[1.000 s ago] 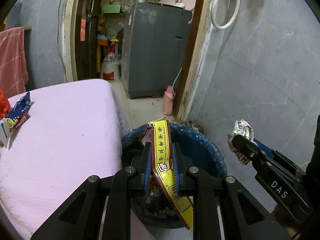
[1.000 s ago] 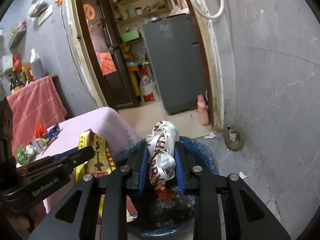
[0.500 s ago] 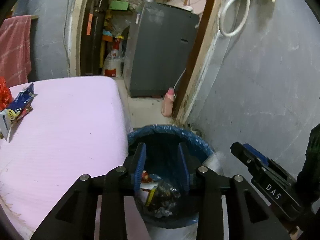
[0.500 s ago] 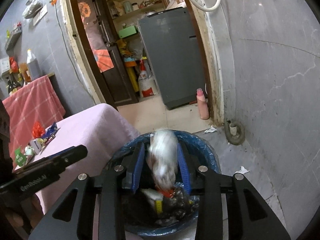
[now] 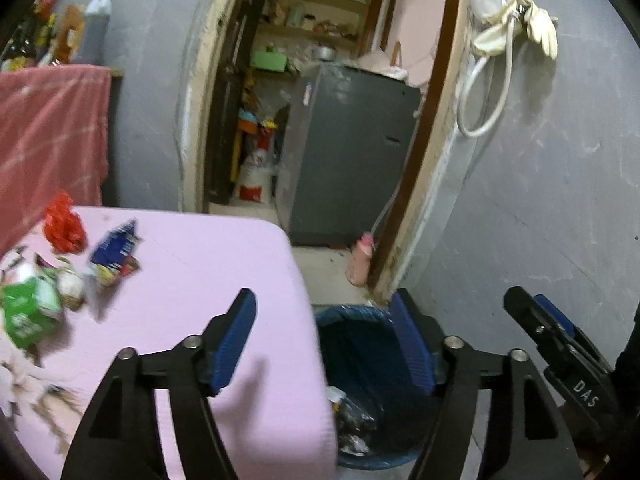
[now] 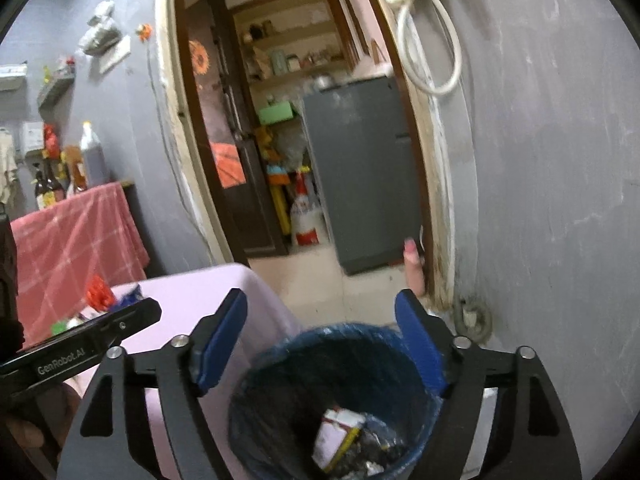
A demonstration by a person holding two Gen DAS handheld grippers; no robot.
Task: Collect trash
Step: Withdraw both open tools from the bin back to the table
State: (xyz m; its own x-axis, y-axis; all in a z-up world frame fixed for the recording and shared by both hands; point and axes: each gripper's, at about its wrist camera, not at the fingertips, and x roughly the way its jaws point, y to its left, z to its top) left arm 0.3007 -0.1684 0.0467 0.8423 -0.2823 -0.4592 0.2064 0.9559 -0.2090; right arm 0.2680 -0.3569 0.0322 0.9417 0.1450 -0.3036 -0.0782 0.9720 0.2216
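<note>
A blue-lined trash bin stands on the floor beside the pink table; wrappers lie inside it. It also shows in the left wrist view. My left gripper is wide open and empty, above the table's right edge and the bin. My right gripper is wide open and empty, directly above the bin. Trash lies on the table's left: a red wrapper, a blue packet, a green carton.
A grey wall is on the right. A doorway behind shows a grey fridge and a pink bottle on the floor. A red checked cloth covers a stand at left, with bottles on it.
Both grippers let go of their trash, the yellow wrapper and the white crumpled wrapper, which fell into the bin. Both have opened wide and risen; the left has swung toward the table.
</note>
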